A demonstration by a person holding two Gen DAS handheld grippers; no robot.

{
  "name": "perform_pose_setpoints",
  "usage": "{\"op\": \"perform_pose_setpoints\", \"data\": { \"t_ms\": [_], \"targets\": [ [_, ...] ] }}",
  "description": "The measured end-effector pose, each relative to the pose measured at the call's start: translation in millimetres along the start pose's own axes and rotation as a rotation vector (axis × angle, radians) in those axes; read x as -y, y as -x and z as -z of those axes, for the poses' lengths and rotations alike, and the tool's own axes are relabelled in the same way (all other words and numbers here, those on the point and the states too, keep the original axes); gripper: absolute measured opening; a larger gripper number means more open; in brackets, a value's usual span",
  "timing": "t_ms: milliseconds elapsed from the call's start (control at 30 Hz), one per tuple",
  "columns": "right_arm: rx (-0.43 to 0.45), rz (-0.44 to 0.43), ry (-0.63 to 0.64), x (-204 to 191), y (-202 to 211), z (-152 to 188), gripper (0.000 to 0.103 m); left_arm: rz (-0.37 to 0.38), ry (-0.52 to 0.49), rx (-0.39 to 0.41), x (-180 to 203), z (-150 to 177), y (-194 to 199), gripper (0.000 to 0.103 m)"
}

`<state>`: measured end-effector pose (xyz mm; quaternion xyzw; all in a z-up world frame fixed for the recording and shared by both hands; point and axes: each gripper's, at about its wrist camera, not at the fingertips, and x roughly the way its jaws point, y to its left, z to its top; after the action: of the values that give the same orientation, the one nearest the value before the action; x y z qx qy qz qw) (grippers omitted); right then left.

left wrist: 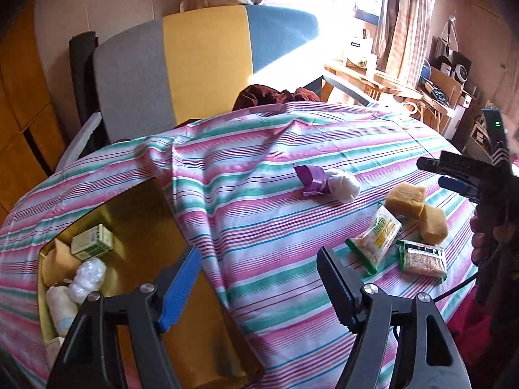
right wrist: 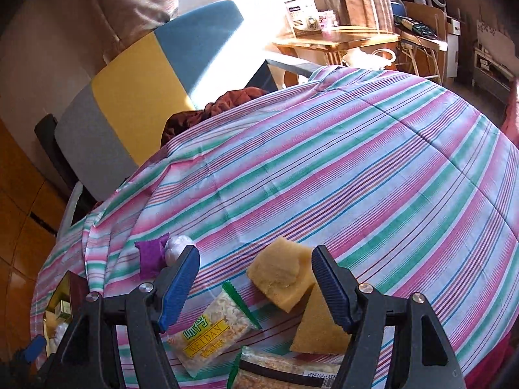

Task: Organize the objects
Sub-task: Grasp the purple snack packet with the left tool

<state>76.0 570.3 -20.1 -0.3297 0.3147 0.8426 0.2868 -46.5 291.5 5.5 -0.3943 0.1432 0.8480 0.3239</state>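
On the striped cloth lie two yellow-brown blocks, two green-edged snack packets and a white ball with a purple wrapper. A gold box at the left holds a small green carton and white wrapped balls. My left gripper is open and empty, between box and snacks. My right gripper is open and empty, above the near block, the second block and the packets. It also shows in the left wrist view.
A grey, yellow and blue panel stands behind the cloth-covered table, with a dark red cloth at its foot. A wooden side table with boxes and a cluttered shelf stand at the back right by the window.
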Motion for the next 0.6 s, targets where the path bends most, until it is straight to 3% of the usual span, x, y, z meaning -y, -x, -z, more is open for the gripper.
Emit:
{"op": "perform_pose_setpoints", "data": {
  "t_ms": [167,267,600],
  "targets": [
    [0.047,0.0,-0.139,29.9,14.2,-10.2,0.073,0.053,0.022,-0.054,15.6,-24.3,-43.4,0.063],
    [0.044,-0.024,-0.149,29.2,15.0,-12.0,0.073,0.067,0.039,-0.095,23.3,-40.0,-71.7,0.055],
    [-0.018,-0.096,-0.097,11.0,4.1,-9.4,0.073,0.089,0.051,-0.145,54.2,-84.5,-141.4,0.056]
  ]
}}
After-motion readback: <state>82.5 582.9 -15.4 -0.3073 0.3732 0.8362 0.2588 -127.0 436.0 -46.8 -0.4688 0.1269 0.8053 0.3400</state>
